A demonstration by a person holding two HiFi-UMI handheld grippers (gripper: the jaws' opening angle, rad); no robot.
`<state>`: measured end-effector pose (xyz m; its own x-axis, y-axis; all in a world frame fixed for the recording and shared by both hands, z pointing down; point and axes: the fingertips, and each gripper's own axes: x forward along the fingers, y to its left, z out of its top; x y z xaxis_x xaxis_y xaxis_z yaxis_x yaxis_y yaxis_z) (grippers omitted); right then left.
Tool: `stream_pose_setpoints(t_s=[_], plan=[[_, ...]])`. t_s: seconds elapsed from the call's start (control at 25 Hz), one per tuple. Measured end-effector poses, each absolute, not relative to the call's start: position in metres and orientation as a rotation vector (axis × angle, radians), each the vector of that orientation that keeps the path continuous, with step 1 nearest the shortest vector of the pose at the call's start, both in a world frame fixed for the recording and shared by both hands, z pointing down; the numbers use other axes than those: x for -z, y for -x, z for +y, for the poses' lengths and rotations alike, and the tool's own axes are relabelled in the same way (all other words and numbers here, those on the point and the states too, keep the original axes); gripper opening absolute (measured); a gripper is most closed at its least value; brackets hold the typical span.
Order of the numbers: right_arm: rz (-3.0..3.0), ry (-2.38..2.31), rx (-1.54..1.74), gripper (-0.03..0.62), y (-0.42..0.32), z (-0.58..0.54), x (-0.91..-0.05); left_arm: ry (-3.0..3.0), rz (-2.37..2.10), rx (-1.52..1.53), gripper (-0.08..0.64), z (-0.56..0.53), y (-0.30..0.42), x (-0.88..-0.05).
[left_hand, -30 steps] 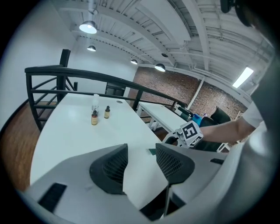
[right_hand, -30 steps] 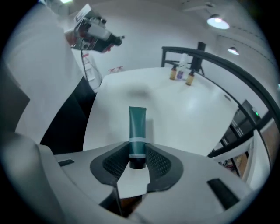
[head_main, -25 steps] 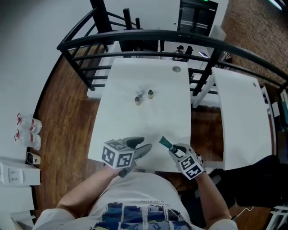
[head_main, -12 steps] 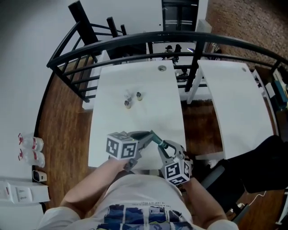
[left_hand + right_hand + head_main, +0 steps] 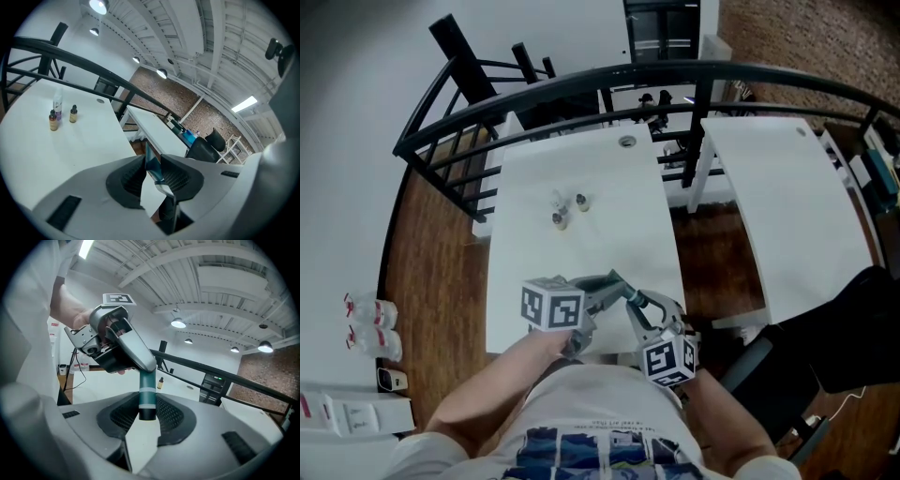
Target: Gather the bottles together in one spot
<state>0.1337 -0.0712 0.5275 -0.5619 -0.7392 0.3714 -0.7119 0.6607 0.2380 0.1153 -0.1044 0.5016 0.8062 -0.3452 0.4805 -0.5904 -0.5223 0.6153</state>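
Note:
A teal bottle (image 5: pixel 625 292) hangs over the near edge of the white table (image 5: pixel 581 262). My right gripper (image 5: pixel 637 306) is shut on its lower end (image 5: pixel 147 401). My left gripper (image 5: pixel 613 281) comes from the left and is shut on the bottle's top (image 5: pixel 153 164); its jaws have just been opening a little, and the bottle is still between the pads. Far up the table stand a clear bottle (image 5: pixel 57 100) and two small amber dropper bottles (image 5: pixel 53 121) (image 5: pixel 73 114), close together; the head view shows the same group (image 5: pixel 560 218).
A black curved railing (image 5: pixel 581 80) runs behind the table. A second white table (image 5: pixel 778 206) stands to the right across a gap of wood floor. A black chair (image 5: pixel 853 328) is at the right. Plastic bottles (image 5: pixel 370 323) lie on the floor at the left.
The left gripper has moved right to the teal bottle and closed on its top. The right gripper has lifted and tilted the bottle upward towards it.

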Motion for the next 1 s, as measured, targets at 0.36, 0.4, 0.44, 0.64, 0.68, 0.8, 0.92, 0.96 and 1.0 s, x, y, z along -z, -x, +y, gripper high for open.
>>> stream_pose_setpoints(t_s=[0.36,0.4,0.44,0.64,0.68,0.8,0.92,0.96,1.0], plan=[[-2.426,-1.159,0.082,0.127,-0.139,-0.079,-0.531,-2.268,-0.792,-0.474,0.061,-0.114,-0.103,-0.489],[-2.42,-1.159,0.093,0.127,-0.138,-0.079,-0.532,-2.269,-0.784,-0.481,0.058,-0.114,-0.103,-0.489],[-2.416,-1.159,0.104,0.127,-0.137,-0.08,-0.532,-2.27,-0.775,-0.484,0.057,-0.114,-0.102,-0.489],[-2.406,-1.179,0.131,0.127,-0.134,-0.084,-0.534,-2.285,-0.735,-0.495,0.037,-0.115,-0.102,-0.486],[-2.406,-1.181,0.136,0.127,-0.133,-0.085,-0.533,-2.291,-0.732,-0.495,0.035,-0.116,-0.102,-0.484],[-2.41,-1.176,0.151,0.13,-0.131,-0.089,-0.534,-2.327,-0.731,-0.513,0.032,-0.119,-0.102,-0.48],[-2.407,-1.166,0.169,0.131,-0.128,-0.092,-0.536,-2.376,-0.738,-0.549,0.029,-0.12,-0.104,-0.477],[-2.408,-1.158,0.168,0.135,-0.127,-0.092,-0.537,-2.392,-0.742,-0.561,0.029,-0.12,-0.103,-0.477],[-2.407,-1.149,0.158,0.138,-0.126,-0.094,-0.539,-2.404,-0.751,-0.569,0.029,-0.121,-0.102,-0.476]])
